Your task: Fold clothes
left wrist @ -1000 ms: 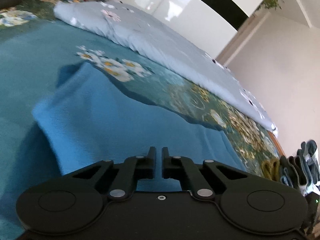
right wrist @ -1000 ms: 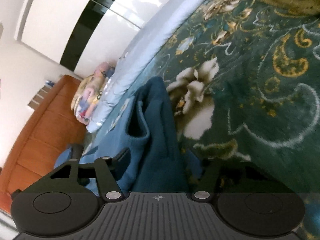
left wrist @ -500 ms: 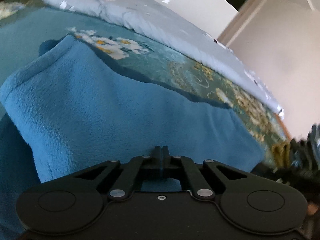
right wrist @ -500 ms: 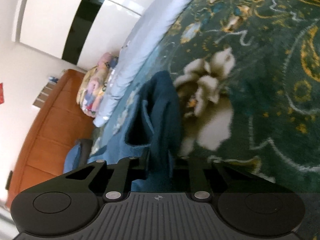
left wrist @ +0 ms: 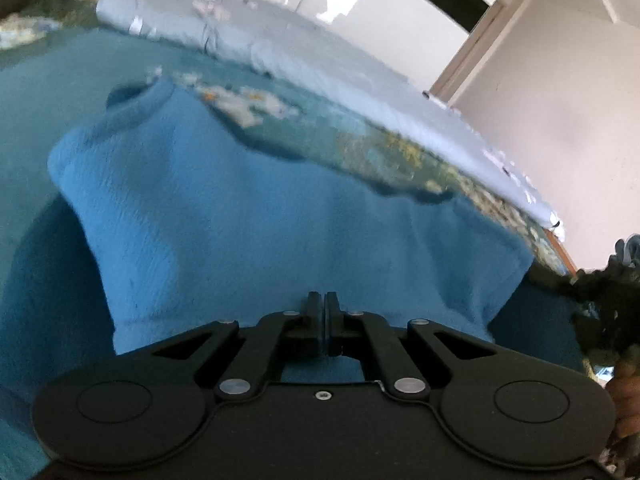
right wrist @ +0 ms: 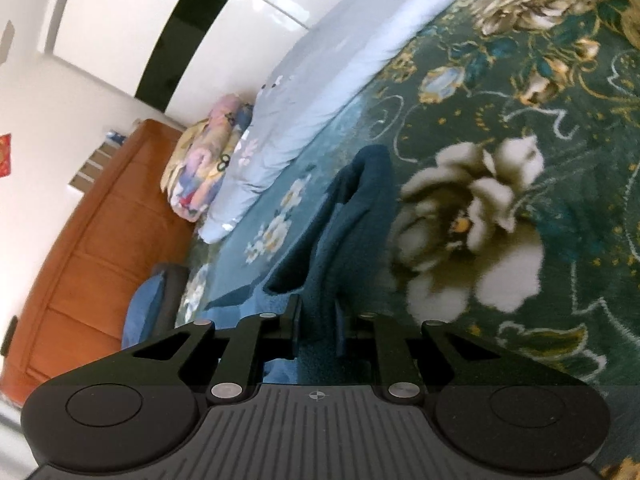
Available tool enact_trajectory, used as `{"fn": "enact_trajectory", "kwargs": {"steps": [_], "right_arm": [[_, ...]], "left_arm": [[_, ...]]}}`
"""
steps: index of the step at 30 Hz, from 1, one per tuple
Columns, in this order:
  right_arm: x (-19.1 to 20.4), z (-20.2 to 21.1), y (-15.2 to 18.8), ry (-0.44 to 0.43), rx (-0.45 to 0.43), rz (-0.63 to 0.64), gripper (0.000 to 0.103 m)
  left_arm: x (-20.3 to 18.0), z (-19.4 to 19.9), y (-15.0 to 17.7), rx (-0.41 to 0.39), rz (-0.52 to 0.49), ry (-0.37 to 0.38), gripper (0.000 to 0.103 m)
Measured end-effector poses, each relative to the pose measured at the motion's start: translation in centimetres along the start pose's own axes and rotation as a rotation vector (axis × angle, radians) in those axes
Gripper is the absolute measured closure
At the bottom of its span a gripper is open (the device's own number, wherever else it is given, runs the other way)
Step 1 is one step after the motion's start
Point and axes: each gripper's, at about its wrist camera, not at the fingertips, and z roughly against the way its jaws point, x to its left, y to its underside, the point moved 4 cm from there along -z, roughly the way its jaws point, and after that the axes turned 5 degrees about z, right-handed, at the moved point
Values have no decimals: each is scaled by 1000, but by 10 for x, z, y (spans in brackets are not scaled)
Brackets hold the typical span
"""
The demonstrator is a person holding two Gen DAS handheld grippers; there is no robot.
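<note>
Left hand-held gripper (left wrist: 323, 312): jaws pressed together, tips meeting. A blue fleece garment (left wrist: 248, 216) spreads out from the tips toward 12 o'clock. Whether a thin edge of it is pinched between the tips, I cannot tell; the cloth passes close under them. The fleece looks raised on this side, its far edge drooping toward the bed, which would fit an edge being carried over to make a fold.

Right hand-held gripper (right wrist: 318, 322): jaws narrowed onto a thick bunch of the same garment (right wrist: 352, 216), dark teal in this view. The cloth fills the gap and runs away from the tips toward 12 o'clock as a narrow ridge. Gripping a bunched edge gives firm purchase on soft fleece, and a grip at each side keeps the span taut so it does not sag mid-fold.

Outward: the garment is on a bed with a green flowered bedspread (right wrist: 520, 128); a large pale flower sits at 2 o'clock from the right tips. A long pale-blue quilt roll (left wrist: 320, 76) lies along the far side, 12 to 1 o'clock in the left view. A folded multicoloured blanket (right wrist: 204, 176) and a wooden headboard (right wrist: 100, 248) sit at 10 o'clock in the right view. White wardrobe doors (left wrist: 380, 4) beyond.

Judgement: fold under way, garment partly lifted, not yet lying flat and squared.
</note>
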Motion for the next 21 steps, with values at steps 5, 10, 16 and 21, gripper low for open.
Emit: {"fn": "enact_trajectory", "kwargs": {"steps": [5, 10, 16, 21], "right_arm": [[21, -2, -1, 11, 8, 28, 90], [48, -3, -5, 17, 5, 62, 90], [90, -15, -5, 4, 26, 128, 90], [129, -43, 6, -9, 84, 198, 90]], "left_arm": [[2, 2, 2, 9, -21, 20, 100], [13, 24, -9, 32, 17, 176, 100], [16, 29, 3, 91, -5, 286, 100], [14, 26, 15, 92, -44, 337, 100]]}}
